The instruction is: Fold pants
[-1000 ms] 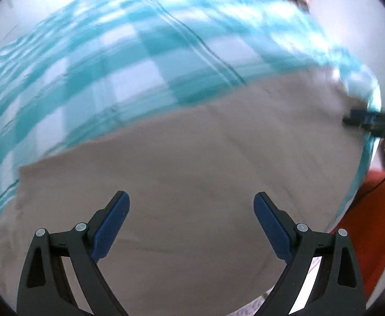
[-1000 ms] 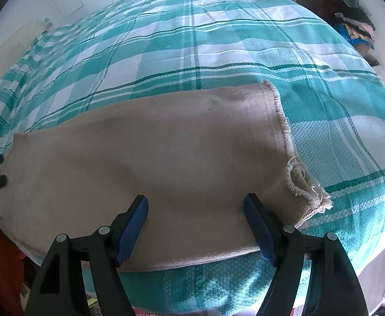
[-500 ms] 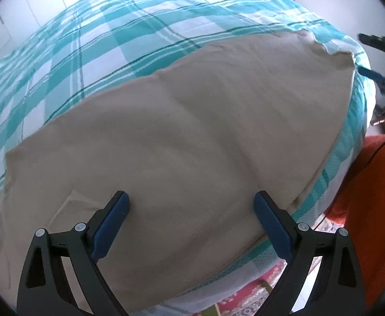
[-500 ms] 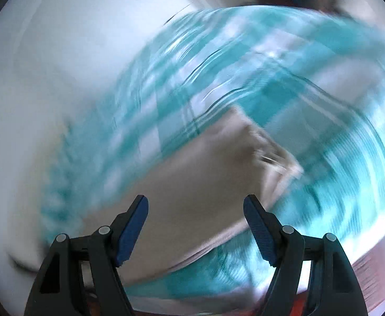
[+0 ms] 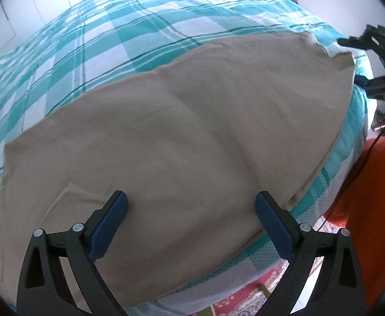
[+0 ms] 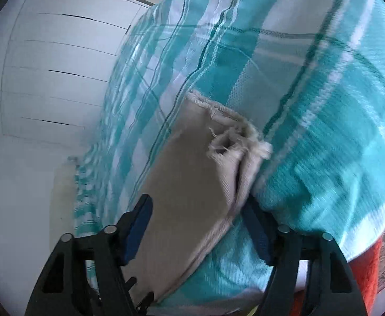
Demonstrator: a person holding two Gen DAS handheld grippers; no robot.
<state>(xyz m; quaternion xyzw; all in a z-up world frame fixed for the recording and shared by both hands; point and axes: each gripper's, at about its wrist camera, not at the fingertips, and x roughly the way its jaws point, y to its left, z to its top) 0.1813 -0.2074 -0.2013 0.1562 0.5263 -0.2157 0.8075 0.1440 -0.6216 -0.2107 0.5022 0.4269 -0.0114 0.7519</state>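
The beige pants (image 5: 182, 137) lie flat along the near edge of the bed (image 5: 129, 26), on its teal plaid cover. The left hand-held gripper (image 5: 191, 217) hovers over them, jaws wide and empty. The right hand-held gripper (image 6: 200, 227), rolled sideways, has just been closing its jaws; the frayed cuff (image 6: 229, 137) lies between them, not yet pinched.

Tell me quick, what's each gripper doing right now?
Left gripper: open, holding nothing, over the pants.
Right gripper: open, jaws just closing around the frayed hem.
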